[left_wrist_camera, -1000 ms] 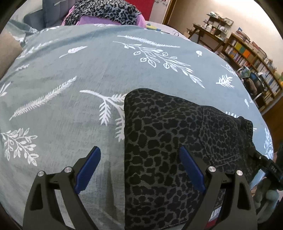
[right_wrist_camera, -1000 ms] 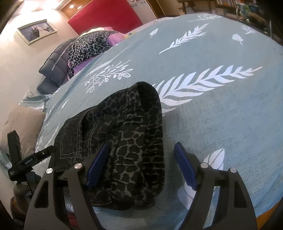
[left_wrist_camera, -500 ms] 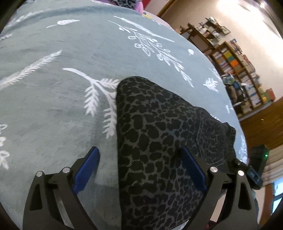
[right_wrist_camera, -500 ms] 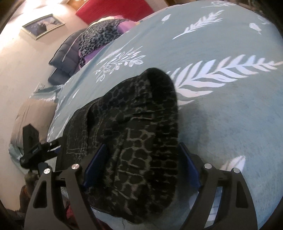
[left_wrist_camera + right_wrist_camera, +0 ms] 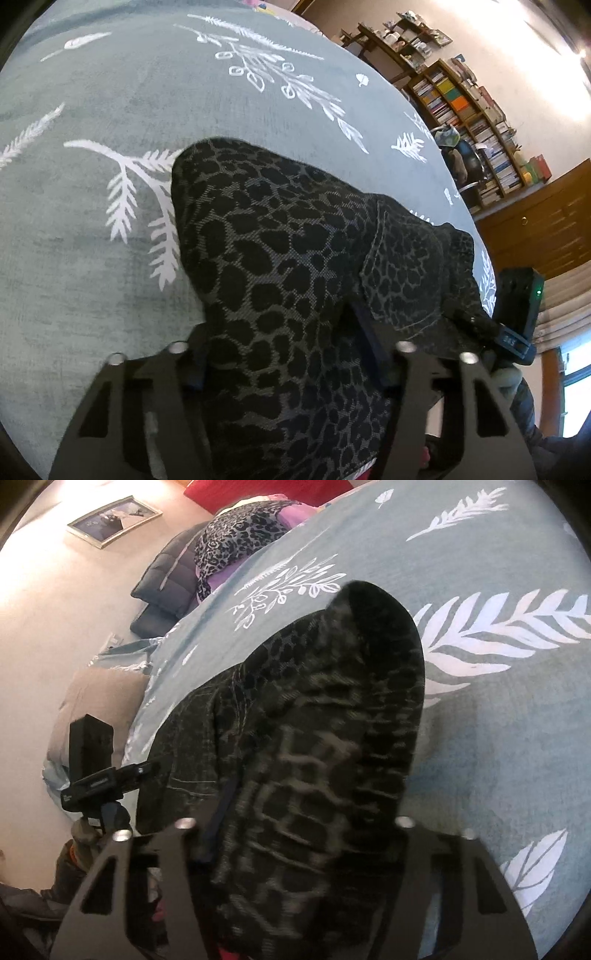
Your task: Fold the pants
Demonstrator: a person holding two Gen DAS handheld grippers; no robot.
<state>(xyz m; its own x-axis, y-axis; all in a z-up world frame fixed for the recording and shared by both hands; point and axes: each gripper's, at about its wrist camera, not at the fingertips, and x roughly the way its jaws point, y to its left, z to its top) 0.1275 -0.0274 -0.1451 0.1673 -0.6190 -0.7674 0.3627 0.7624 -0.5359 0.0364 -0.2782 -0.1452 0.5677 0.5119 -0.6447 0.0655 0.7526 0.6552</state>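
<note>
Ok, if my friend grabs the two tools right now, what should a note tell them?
Left tool: jaws closing, a bunch of the leopard-print pants between them.
Right tool: jaws closing too, the other side of the pants between them.
Where: the pants lie folded near the edge of the leaf-print bedspread.
Done: they are already doubled into a short bundle.
Left: probably finish both grips, then lift and make the next fold. I can't tell how many folds remain.
</note>
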